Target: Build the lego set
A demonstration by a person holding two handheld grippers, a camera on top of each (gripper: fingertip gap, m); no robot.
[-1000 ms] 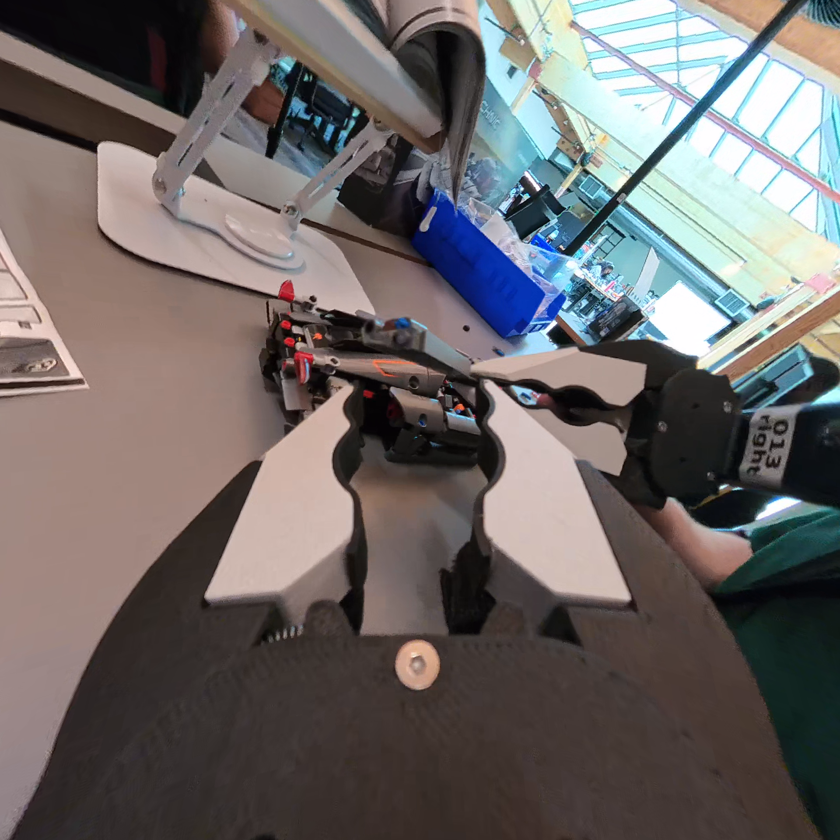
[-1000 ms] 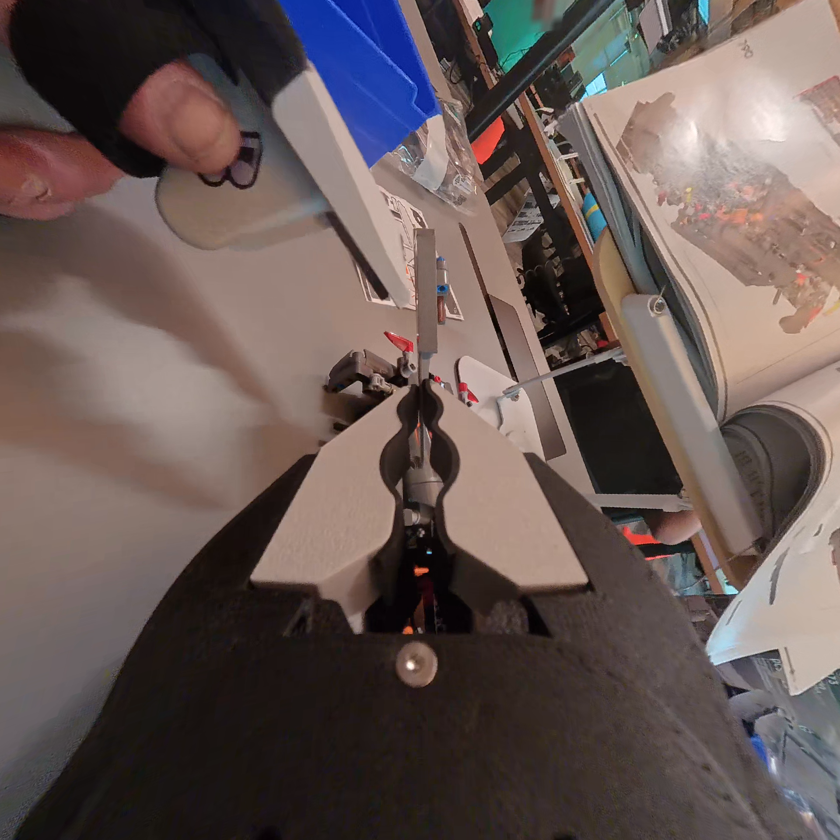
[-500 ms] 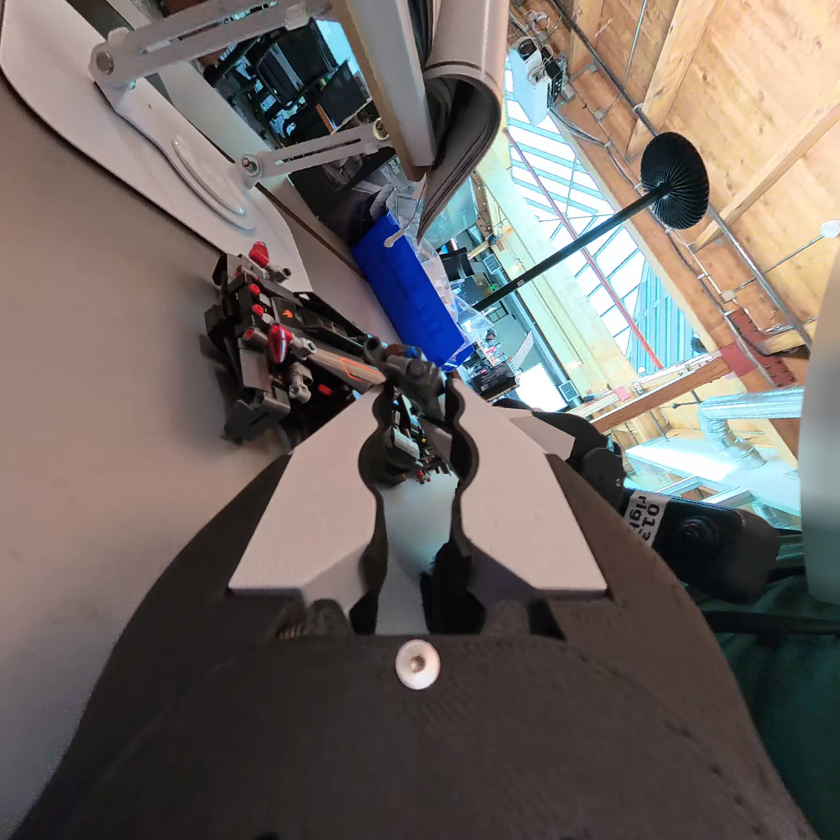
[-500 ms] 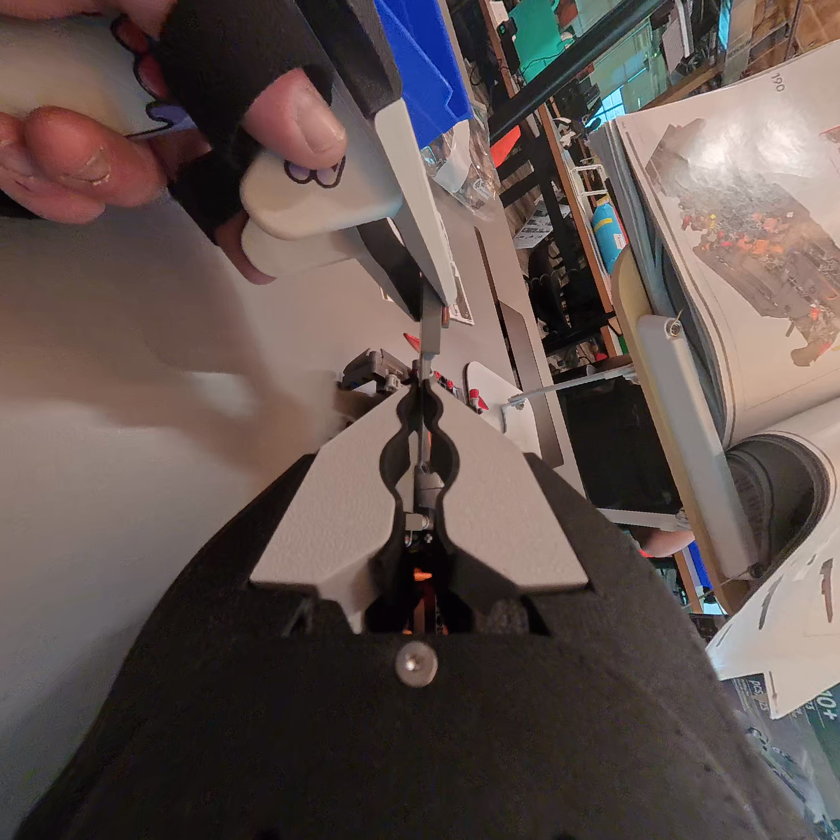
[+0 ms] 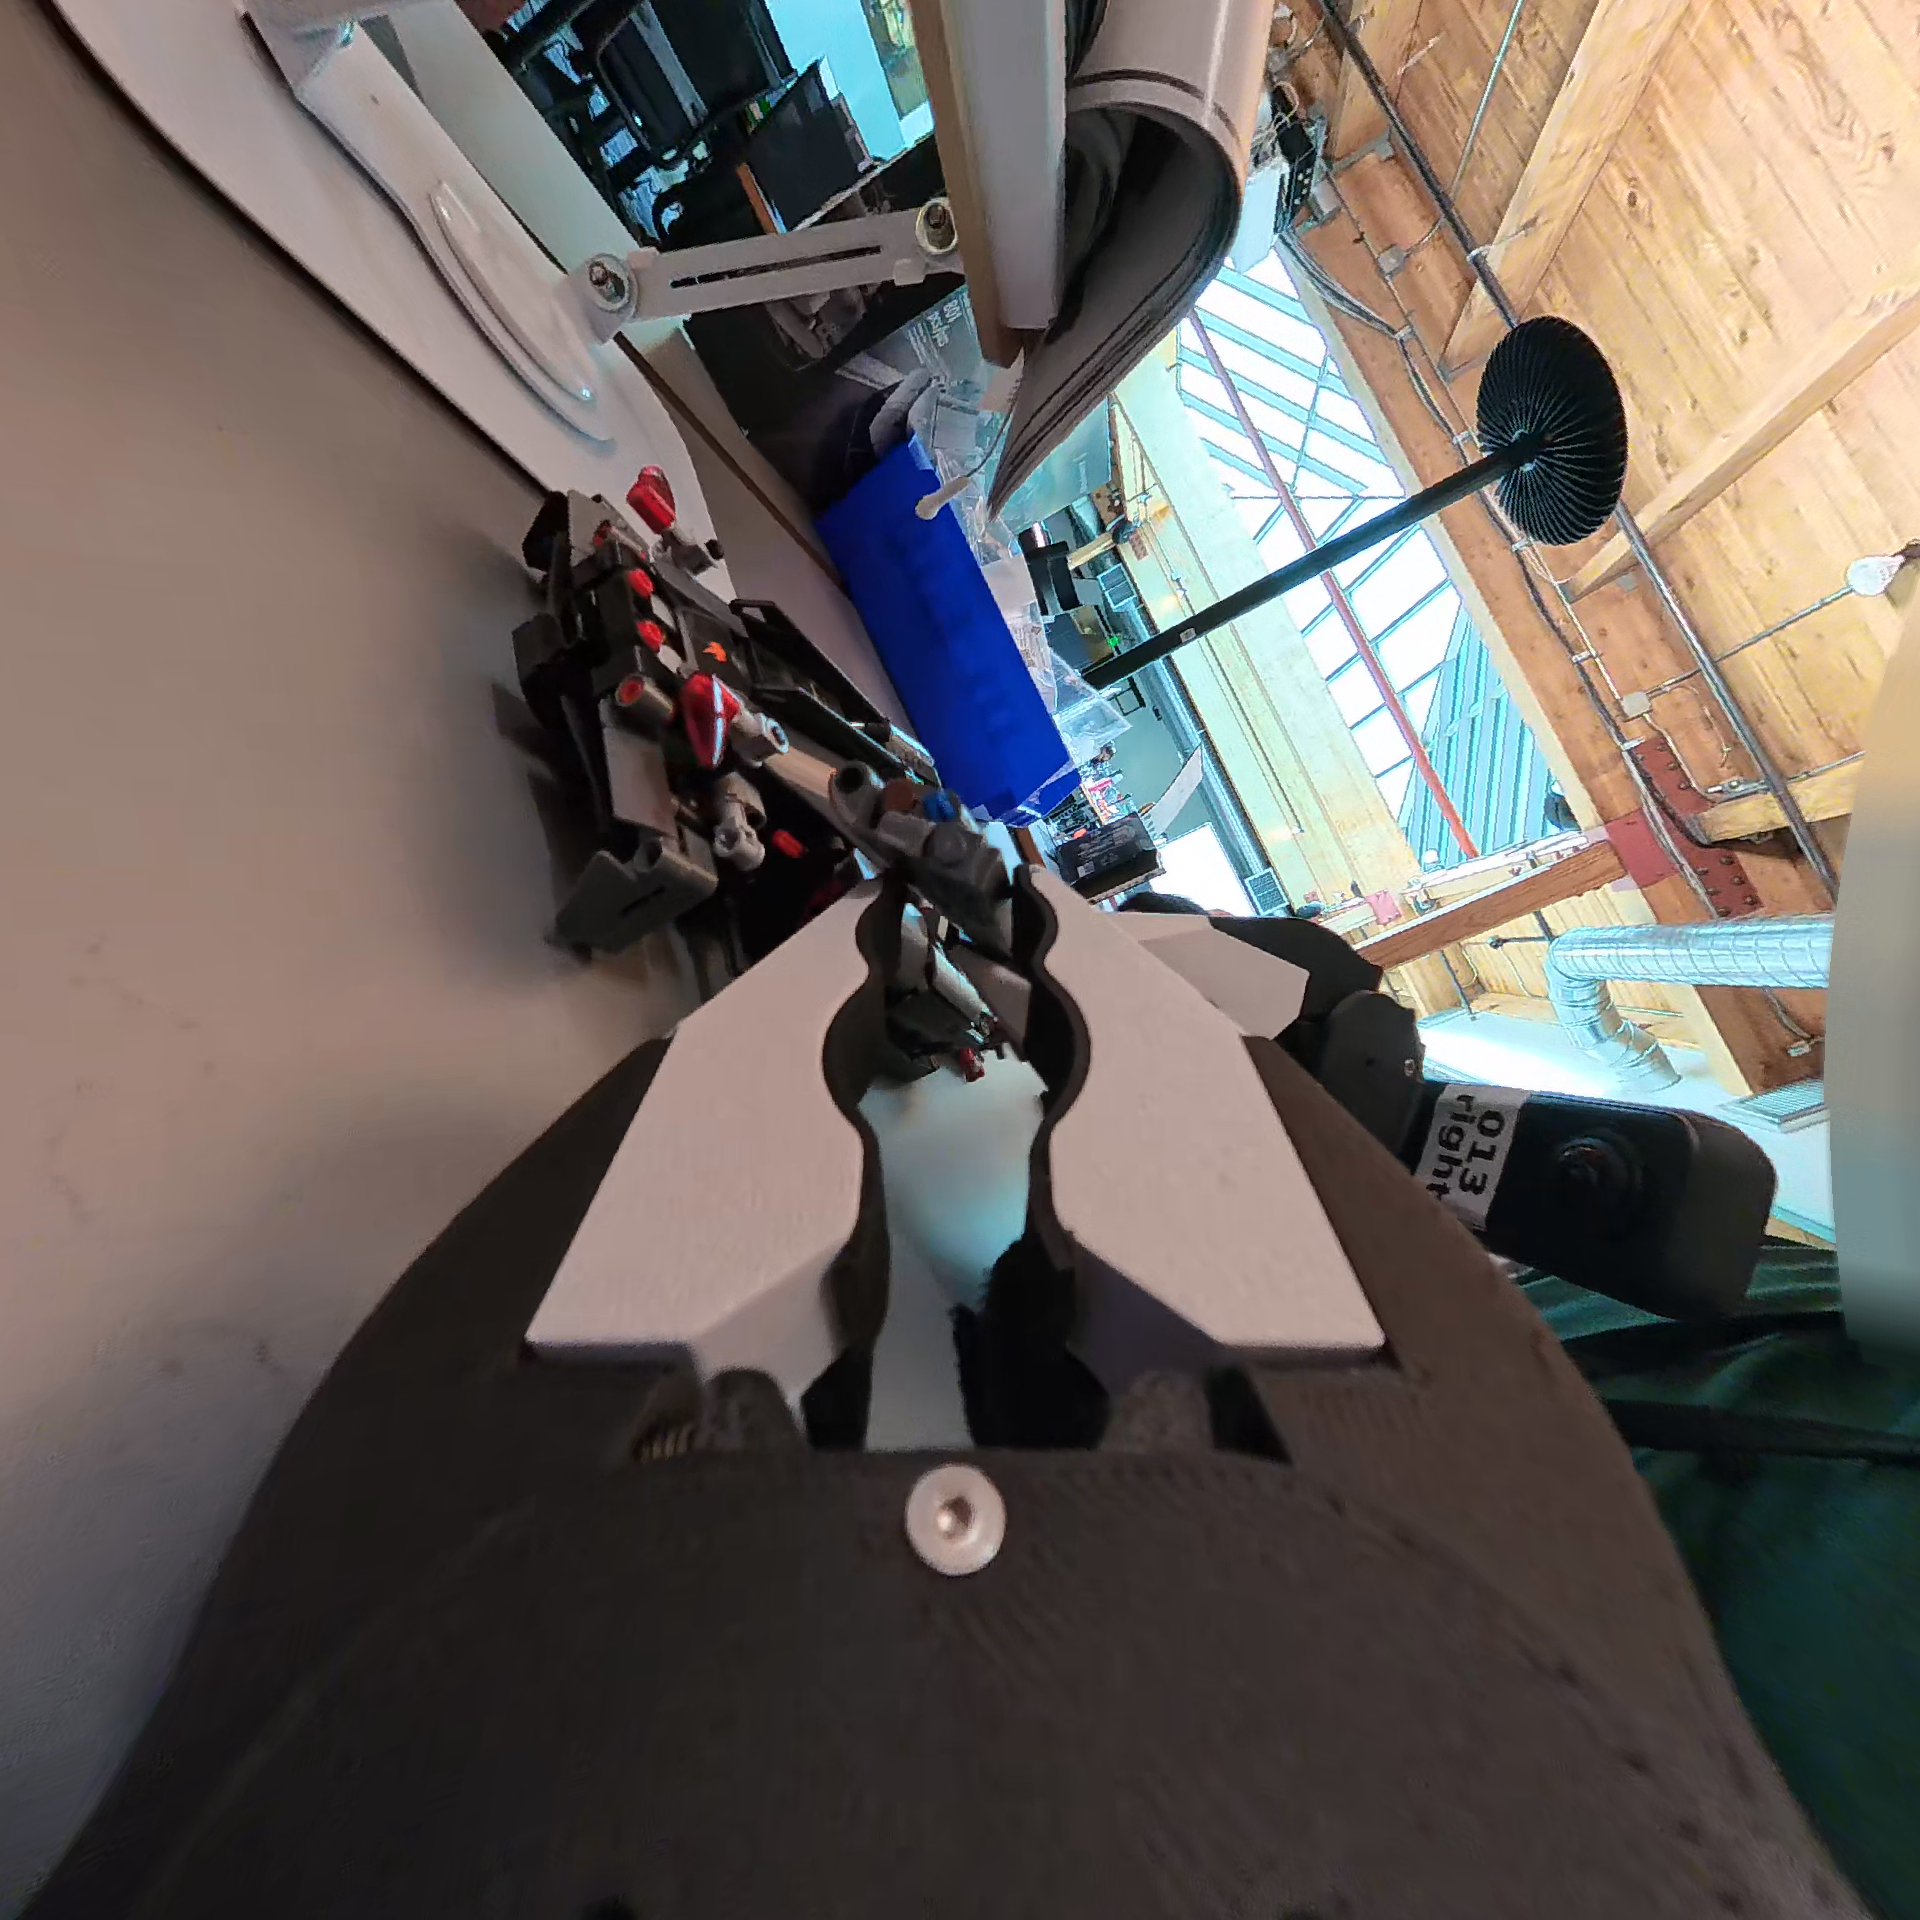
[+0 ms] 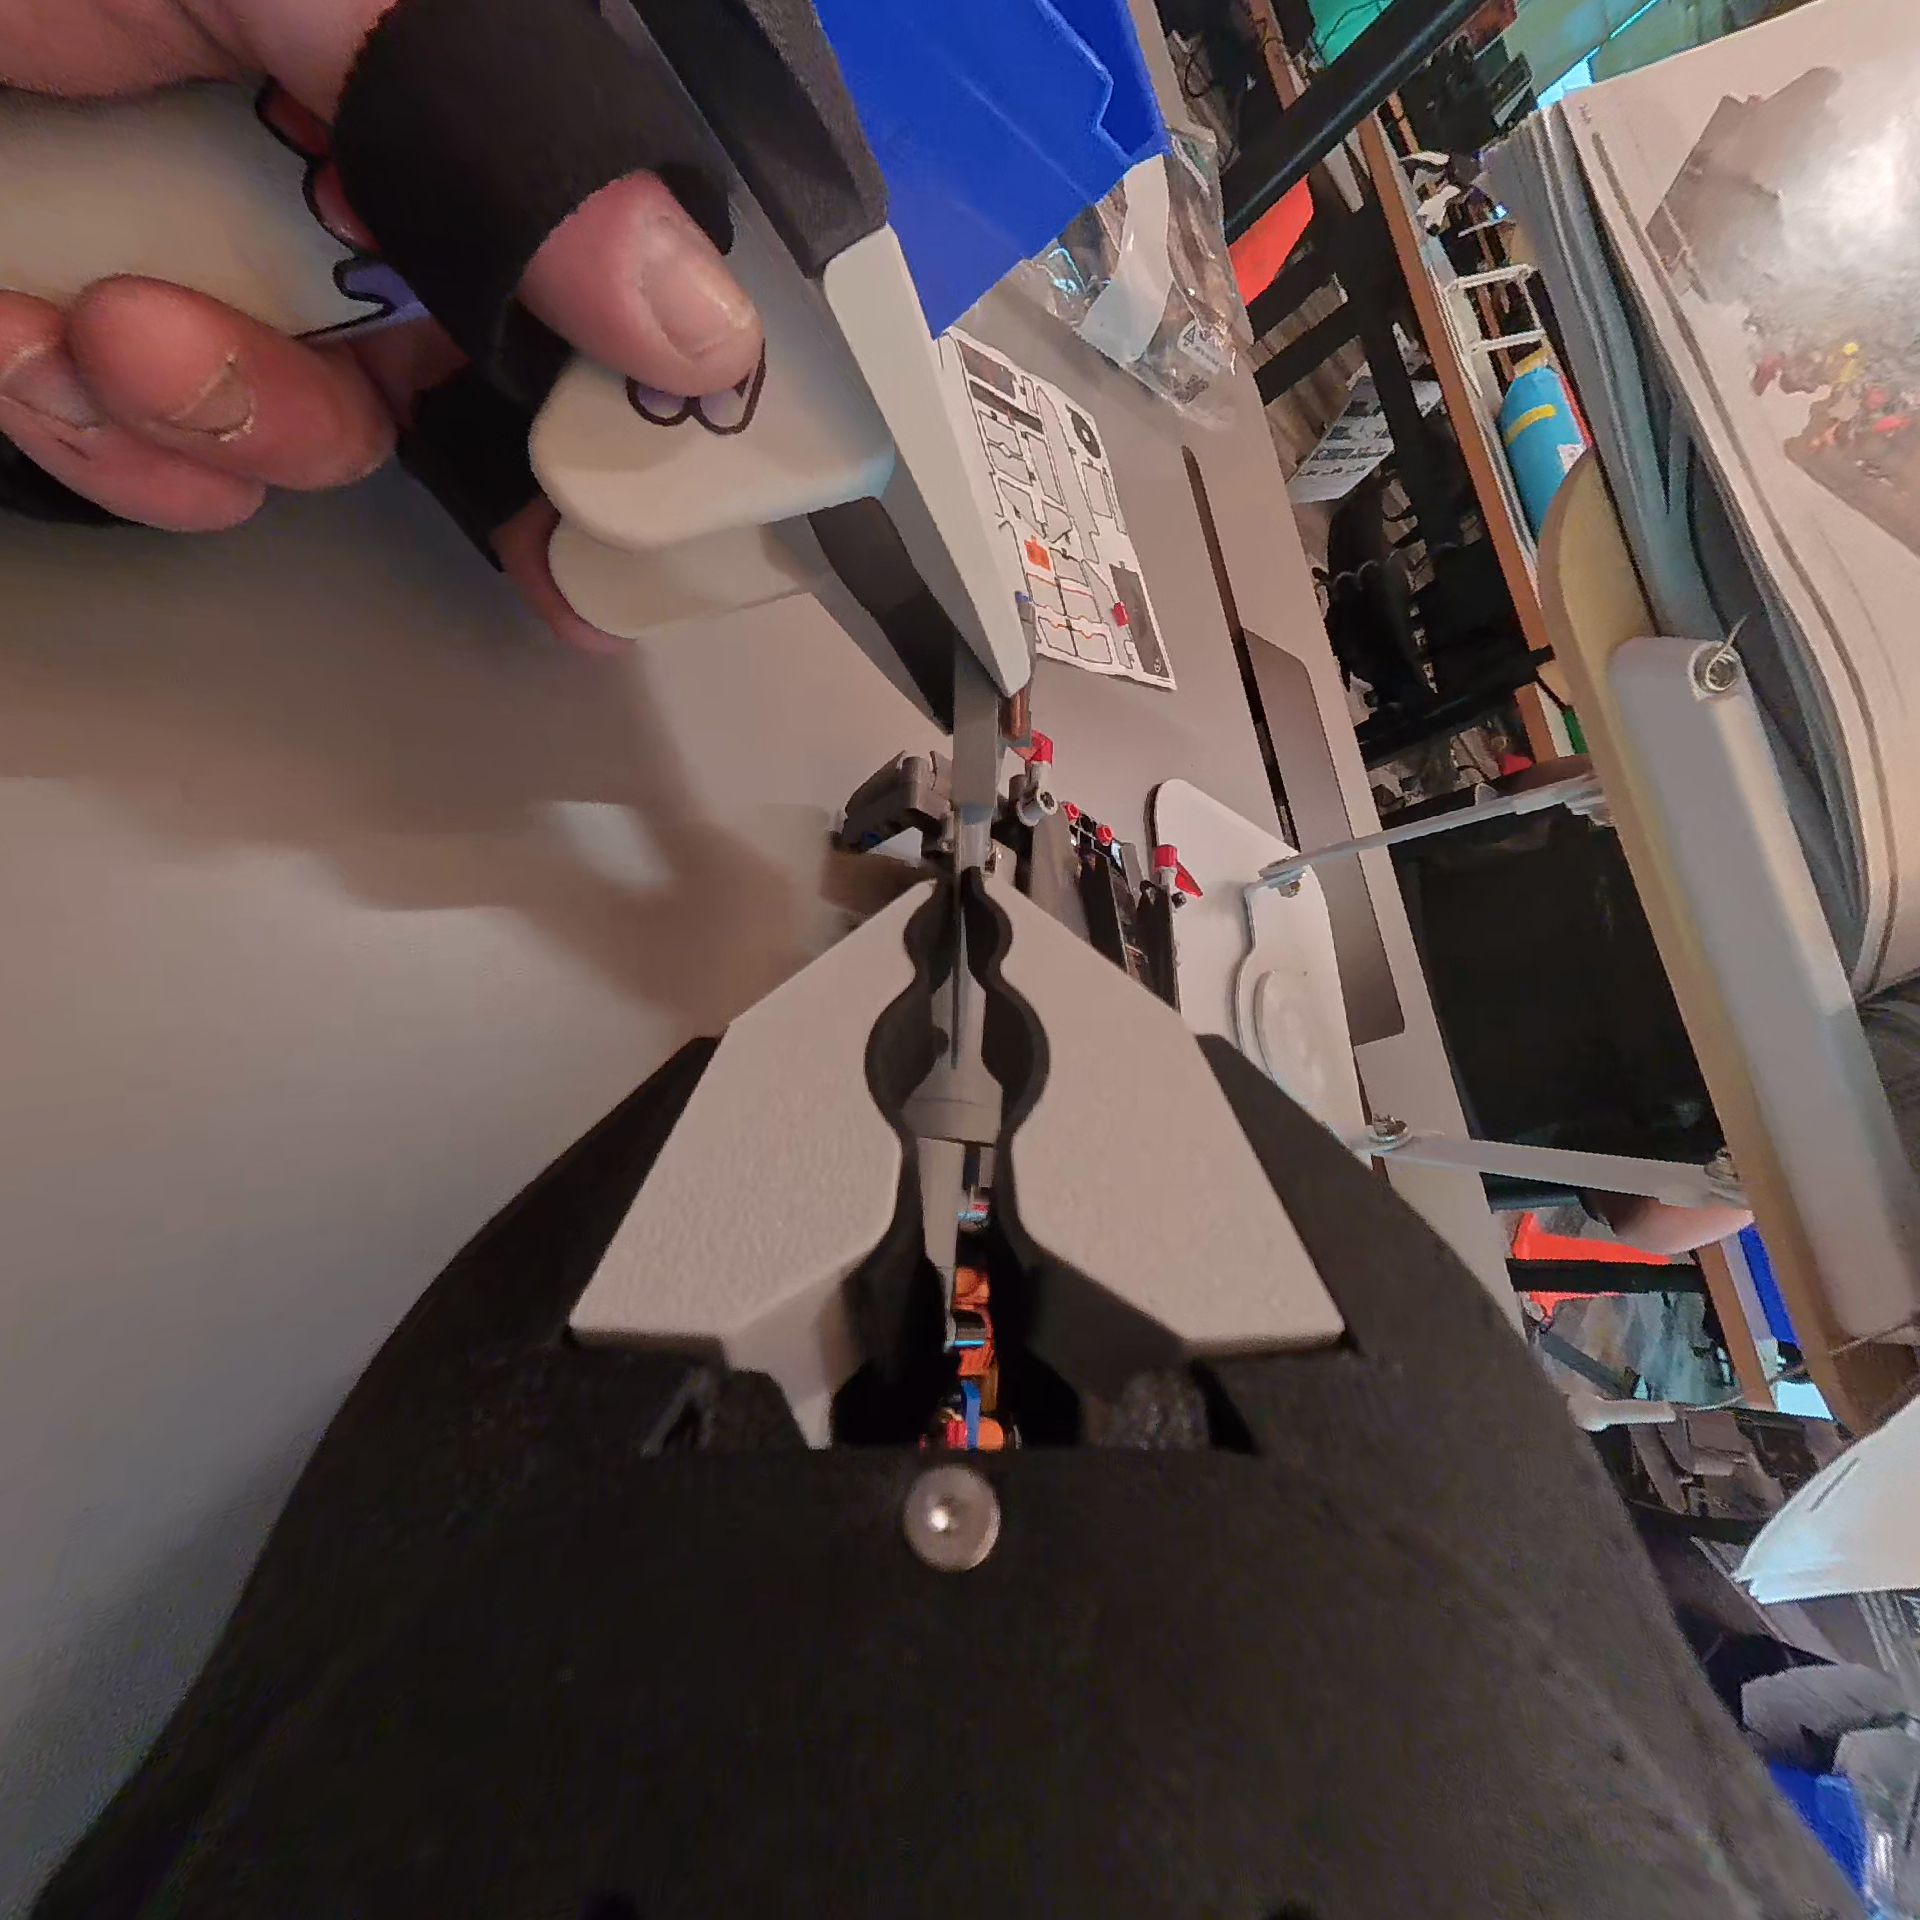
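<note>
Closing on the model, the left gripper (image 5: 951,894) now has its two grey fingers narrowed around the near end of the lego build (image 5: 675,727), where a second ago they stood wider and short of it; whether they truly pinch it cannot be told from the left wrist view. One build shows here, black and grey with several red studs, lying on the grey table (image 5: 208,935), its long axis running from the fingertips away to the far left toward the white stand base (image 5: 457,239). One blue bin (image 5: 935,644) sits beyond it, and one open booklet (image 5: 1122,208) hangs over the stand's edge. The right gripper (image 5: 1226,956) shows just right of the fingertips, nearer than before.

From the right wrist view, the right gripper (image 6: 961,883) is clamped narrow on a slim grey lego piece (image 6: 961,1049) whose long axis runs straight ahead between the fingers, its far end reaching the build (image 6: 1091,873) on the table. The left gripper (image 6: 935,520), held by a gloved hand (image 6: 364,312), has come down from the upper left since the earlier frame and now meets the top of that same piece. One printed sheet (image 6: 1070,530) lies beyond, and one instruction booklet (image 6: 1787,312) rests on the stand at right.
</note>
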